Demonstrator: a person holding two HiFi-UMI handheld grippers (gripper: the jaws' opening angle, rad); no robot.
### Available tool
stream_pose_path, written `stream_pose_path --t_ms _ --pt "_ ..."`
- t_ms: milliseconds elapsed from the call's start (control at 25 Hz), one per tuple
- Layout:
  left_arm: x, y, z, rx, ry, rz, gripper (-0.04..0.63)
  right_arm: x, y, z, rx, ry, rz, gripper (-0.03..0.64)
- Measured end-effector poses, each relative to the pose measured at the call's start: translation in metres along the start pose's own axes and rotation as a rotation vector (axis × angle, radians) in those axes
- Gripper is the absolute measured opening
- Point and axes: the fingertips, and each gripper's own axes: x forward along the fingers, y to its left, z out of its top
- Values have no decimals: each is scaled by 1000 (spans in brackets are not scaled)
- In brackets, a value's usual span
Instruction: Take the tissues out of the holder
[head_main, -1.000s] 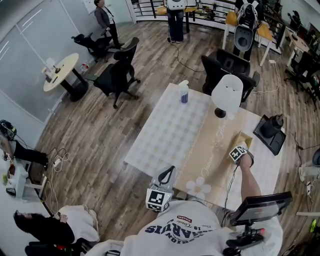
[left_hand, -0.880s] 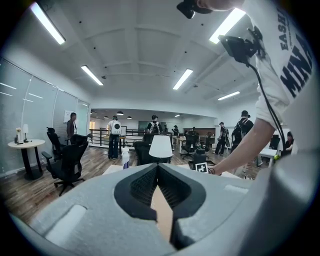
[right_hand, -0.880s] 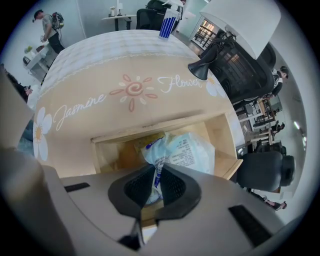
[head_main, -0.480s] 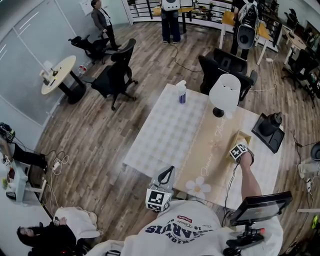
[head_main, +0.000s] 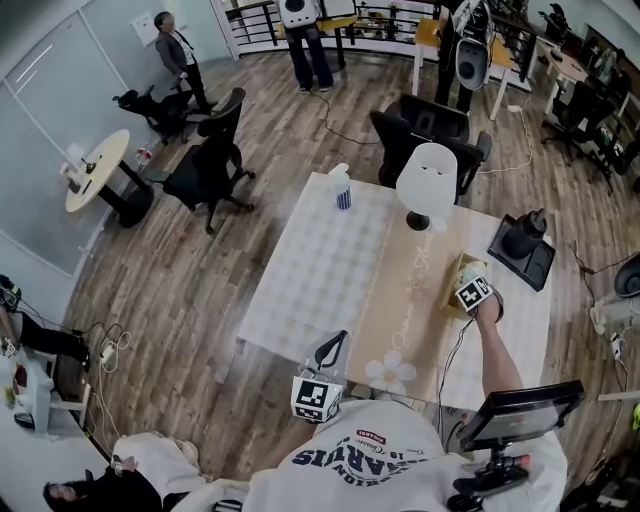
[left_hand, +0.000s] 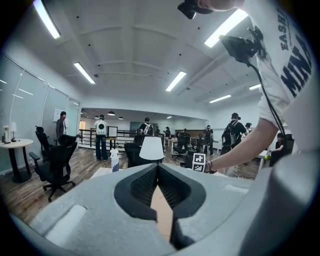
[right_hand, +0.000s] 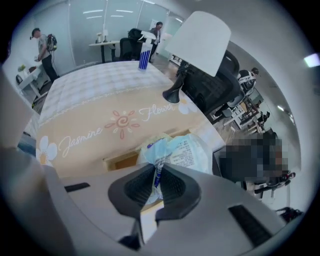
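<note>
On your cloth-covered table (head_main: 320, 270), the blue-and-white spray bottle (head_main: 341, 187) stands back left; the white-shaded lamp (head_main: 427, 180) stands behind the wooden holder (right_hand: 120, 160) on your right.

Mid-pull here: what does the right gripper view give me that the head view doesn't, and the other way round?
Only the right gripper view: the right gripper has its jaws shut on the wrapper edge of the tissue pack. The pack sits at the open top of the wooden holder; whether it is clear of it I cannot tell. Only the head view: the left gripper, held near the person's body at the near edge of the table. Both: the white lamp, the spray bottle and the beige runner.
</note>
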Motion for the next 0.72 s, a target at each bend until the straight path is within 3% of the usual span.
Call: stream_pose_path --t_ms 200,720 --pt "12 -12 0 13 0 -58 6 -32 -4 13 107 -130 17 14" --pt "46 -59 7 44 -6 -229 6 -153 15 54 114 -416 0 14"
